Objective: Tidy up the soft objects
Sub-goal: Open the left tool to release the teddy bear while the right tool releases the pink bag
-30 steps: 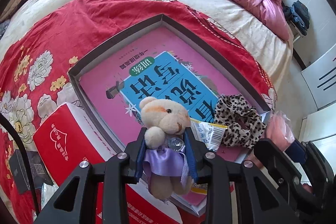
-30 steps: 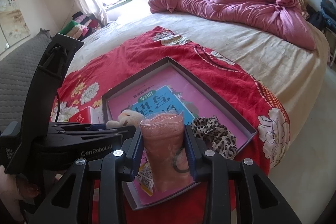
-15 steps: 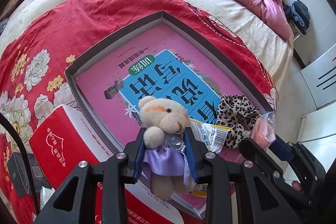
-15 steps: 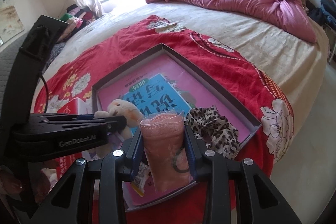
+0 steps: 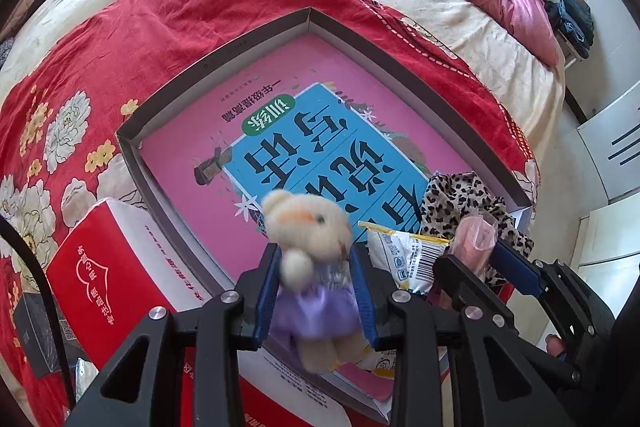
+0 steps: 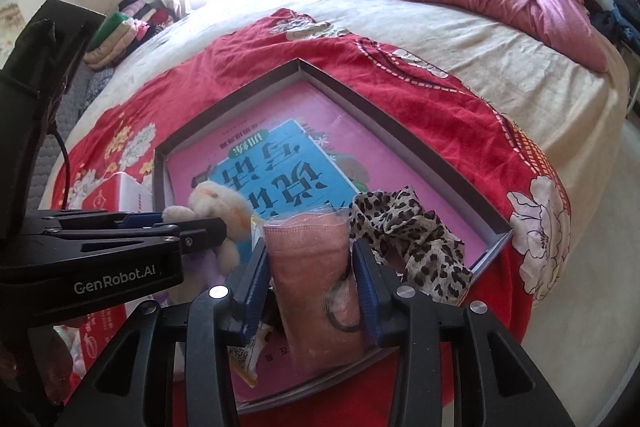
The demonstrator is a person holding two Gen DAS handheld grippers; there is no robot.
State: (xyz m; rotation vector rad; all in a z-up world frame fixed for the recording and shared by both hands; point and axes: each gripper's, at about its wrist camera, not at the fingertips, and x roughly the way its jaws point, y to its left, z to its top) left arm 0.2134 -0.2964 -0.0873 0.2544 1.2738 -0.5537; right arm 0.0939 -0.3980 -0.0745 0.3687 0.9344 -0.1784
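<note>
**A:** Left gripper (image 5: 316, 291) has the bear (image 5: 310, 247) upright between its blue pads, head up and away from the camera, feet hanging down toward it. Long axis runs straight along the fingers.

**B:** And it's blurred in the left wrist view. The face is smeared and the purple dress is hard to read. The pads cover its sides.

**A:** It hangs over the near edge of the tray (image 5: 216, 67), above the pink book (image 5: 280, 131) lying inside.

**B:** Right gripper (image 6: 310, 283) is clamped narrow on the pink pouch (image 6: 312, 267). The pouch stands upright too, open top away from the camera, long axis along the fingers. A dark ring shows through its lower part.

**A:** Its bottom end is cut off behind the gripper body. From the left wrist view only the pouch's top shows.

**B:** Just beyond the pouch, the leopard scrunchie (image 6: 408, 235) lies in the tray's near right corner. A snack packet (image 5: 404, 255) sits between the two grippers, partly hidden by both.

**A:** The red box (image 5: 108, 263) sits left of the tray on the red blanket (image 5: 160, 19), its lower part hidden by the left gripper.
</note>
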